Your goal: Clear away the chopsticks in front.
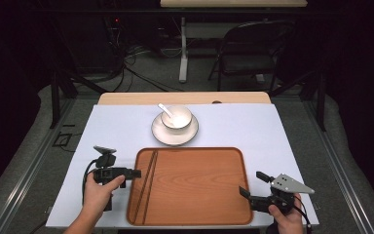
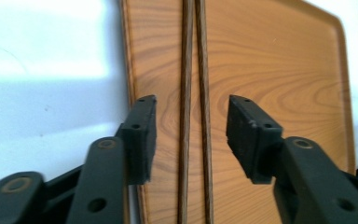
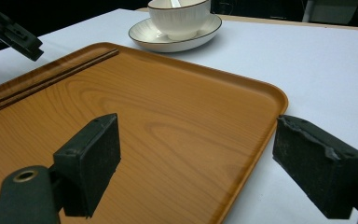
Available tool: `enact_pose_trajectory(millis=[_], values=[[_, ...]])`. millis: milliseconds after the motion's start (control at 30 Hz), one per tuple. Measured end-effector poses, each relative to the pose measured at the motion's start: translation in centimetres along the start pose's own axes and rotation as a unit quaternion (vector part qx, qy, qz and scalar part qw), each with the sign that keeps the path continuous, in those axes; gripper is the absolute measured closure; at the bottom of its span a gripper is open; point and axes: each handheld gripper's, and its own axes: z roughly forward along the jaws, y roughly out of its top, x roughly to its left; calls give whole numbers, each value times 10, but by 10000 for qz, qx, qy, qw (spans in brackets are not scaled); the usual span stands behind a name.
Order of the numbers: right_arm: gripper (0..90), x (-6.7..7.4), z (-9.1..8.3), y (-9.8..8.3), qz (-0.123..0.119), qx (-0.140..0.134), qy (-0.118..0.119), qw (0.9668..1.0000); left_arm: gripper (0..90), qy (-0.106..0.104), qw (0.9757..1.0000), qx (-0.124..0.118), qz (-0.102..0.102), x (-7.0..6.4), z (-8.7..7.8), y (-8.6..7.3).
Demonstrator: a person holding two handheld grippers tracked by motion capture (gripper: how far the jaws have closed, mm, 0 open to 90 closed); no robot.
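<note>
Gaping left tongs (image 2: pixel 191 135) above chopsticks (image 2: pixel 195 93), untouched; right tongs (image 3: pixel 198 163) wide, empty.

On the white table cover (image 1: pixel 233 126) there is 1 wooden tray (image 1: pixel 199 185). On it lie 2 dark chopsticks (image 1: pixel 148 180). Beyond the tray stands 1 saucer (image 1: pixel 161 134) bearing 1 bowl (image 1: pixel 180 121), and in the bowl rests 1 white spoon (image 1: pixel 164 110). Farther back stands 1 chair (image 1: pixel 248 53).
</note>
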Motion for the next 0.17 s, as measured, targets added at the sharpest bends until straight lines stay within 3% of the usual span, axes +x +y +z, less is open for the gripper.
enact_pose_trajectory(millis=[67, 167], values=[[146, 0, 0, 0, -6, -1, 2, 10000, 455, 39, 9997, -205, 119, 2, -4, -2], [146, 0, 0, 0, 7, -3, 5, 10000, 450, -1, 9991, -418, 71, 5, -10, -3]])
